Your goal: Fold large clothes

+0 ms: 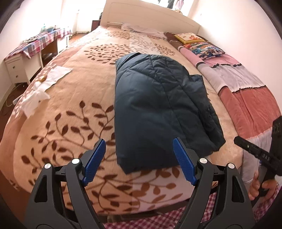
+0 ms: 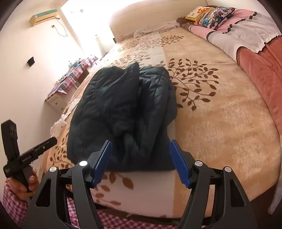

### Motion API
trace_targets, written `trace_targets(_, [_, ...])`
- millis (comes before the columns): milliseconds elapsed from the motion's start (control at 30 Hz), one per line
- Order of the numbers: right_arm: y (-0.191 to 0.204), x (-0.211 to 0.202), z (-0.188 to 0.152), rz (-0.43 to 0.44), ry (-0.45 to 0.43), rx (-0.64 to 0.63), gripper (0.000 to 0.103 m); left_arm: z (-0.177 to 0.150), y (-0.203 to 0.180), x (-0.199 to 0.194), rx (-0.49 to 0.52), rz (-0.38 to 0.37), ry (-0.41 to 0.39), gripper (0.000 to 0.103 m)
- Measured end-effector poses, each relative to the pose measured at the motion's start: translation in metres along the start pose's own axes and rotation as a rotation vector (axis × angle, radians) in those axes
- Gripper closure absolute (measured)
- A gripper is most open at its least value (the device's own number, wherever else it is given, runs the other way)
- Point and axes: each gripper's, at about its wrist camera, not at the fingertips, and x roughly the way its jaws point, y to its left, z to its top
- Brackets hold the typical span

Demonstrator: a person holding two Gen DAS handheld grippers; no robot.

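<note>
Both tools sit clear of the work: my left gripper has its jaws spread wide with nothing between them, and my right gripper is just as empty and wide. I judge the folding done and the release finished; next I'd only check the bundle or tidy a loose edge. The dark jacket lies folded into a puffy, quilted block near the foot edge of the bed, away from the headboard.
</note>
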Motion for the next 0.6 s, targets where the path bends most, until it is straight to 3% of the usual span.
trace_targets(600, [0.025, 0.007, -0.057, -0.075, 0.101, -0.027, 0.036, -0.04, -0.014, -0.015, -0.018, 0.135, 0.024, 0.025])
